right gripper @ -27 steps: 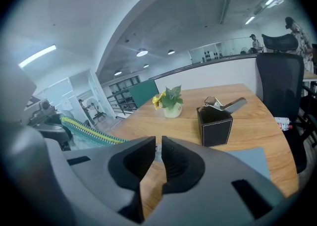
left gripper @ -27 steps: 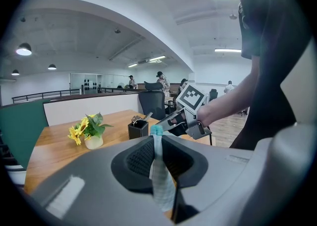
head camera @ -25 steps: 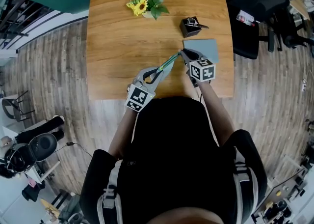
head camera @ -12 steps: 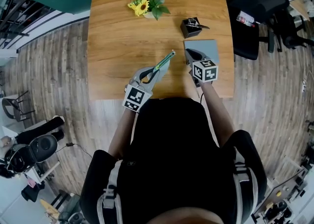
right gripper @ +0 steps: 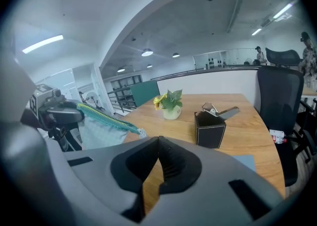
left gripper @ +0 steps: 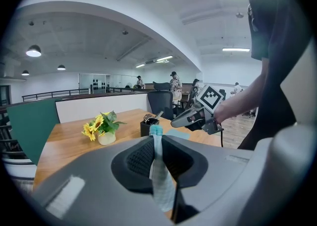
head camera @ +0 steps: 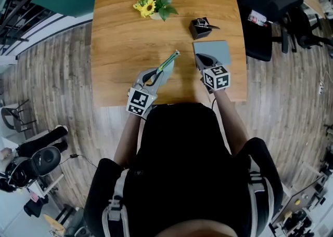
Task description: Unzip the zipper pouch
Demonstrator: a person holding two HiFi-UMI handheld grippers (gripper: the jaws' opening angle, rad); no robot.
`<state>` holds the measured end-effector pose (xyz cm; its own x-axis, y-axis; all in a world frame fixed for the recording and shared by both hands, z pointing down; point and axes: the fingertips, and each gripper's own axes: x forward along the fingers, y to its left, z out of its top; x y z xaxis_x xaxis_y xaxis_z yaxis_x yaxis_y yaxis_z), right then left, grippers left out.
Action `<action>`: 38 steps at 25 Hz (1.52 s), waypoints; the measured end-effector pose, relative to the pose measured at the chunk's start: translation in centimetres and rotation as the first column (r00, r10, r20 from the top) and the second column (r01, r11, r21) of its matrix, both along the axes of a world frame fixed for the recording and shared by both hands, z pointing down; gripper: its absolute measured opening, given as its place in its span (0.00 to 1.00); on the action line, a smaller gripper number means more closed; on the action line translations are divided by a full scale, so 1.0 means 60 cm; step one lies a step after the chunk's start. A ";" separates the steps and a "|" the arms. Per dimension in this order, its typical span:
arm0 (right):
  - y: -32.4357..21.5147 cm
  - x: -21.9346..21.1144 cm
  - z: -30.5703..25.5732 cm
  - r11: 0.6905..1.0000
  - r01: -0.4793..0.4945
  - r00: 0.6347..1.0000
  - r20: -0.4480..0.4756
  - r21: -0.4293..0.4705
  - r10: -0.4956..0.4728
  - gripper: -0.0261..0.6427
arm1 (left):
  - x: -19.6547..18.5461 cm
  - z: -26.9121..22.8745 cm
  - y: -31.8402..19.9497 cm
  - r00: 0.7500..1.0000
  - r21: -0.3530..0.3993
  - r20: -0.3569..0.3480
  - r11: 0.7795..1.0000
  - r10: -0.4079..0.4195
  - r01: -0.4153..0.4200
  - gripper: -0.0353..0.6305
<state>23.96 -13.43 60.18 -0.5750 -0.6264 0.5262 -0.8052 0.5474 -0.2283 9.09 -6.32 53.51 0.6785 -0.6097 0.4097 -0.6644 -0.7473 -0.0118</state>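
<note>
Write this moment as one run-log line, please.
left gripper: shut on zipper pouch | right gripper: shut, empty, apart from pouch

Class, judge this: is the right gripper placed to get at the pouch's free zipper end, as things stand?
Probably yes: the left gripper holds the pouch up, free end toward the right gripper, nothing between them. That gripper's shut jaws must open first.

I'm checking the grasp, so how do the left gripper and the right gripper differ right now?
The left gripper is shut on the zipper pouch; the right gripper is shut on nothing. The left gripper is over the bare table; the right gripper is over the grey mat. Both point away from the person.
</note>
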 end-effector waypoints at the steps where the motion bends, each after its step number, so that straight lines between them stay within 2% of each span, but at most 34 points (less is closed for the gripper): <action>1: 0.003 -0.002 0.001 1.000 0.010 1.000 -0.010 0.005 -0.010 0.04 | -0.004 0.001 -0.002 1.000 -0.001 0.000 1.000 -0.007 0.007 0.11; 12: 0.028 -0.018 0.005 0.995 0.094 0.993 -0.076 0.045 -0.090 0.04 | -0.052 0.009 -0.020 0.996 -0.017 0.018 0.996 -0.092 0.092 0.11; 20: 0.039 -0.017 0.015 0.995 0.096 0.992 -0.084 0.039 -0.093 0.04 | -0.075 0.017 -0.030 0.992 -0.022 0.024 0.992 -0.125 0.126 0.11; 38: 0.048 -0.025 0.030 0.996 0.085 0.992 -0.091 0.020 -0.083 0.04 | -0.095 0.022 -0.039 0.990 -0.024 0.016 0.990 -0.142 0.142 0.11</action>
<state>22.43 -10.57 62.01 -0.5772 -0.5910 0.5635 -0.7727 0.6186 -0.1427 3.39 -8.64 54.83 0.5798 -0.6889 0.4351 -0.7637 -0.6455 -0.0044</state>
